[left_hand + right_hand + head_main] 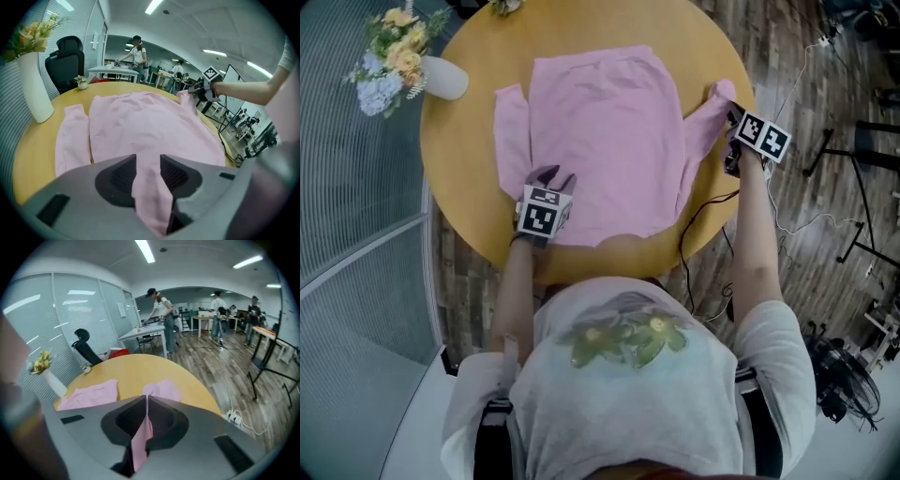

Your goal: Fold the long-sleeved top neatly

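Early days: the top (605, 131) lies spread, seemingly unfolded, left gripper (549, 178) pinching its fabric, right gripper (731, 112) clamped on a sleeve (705, 127).

- Pink long-sleeved top (609, 131) lies spread flat on the table (469, 141), hem edge at the left claw (549, 178).
- A fold of hem fabric is pinched between the left claw's jaws.
- Right sleeve (703, 127): cuff clamped in the right claw (732, 117).
- Left sleeve (511, 127) lies flat, just beyond the left claw.
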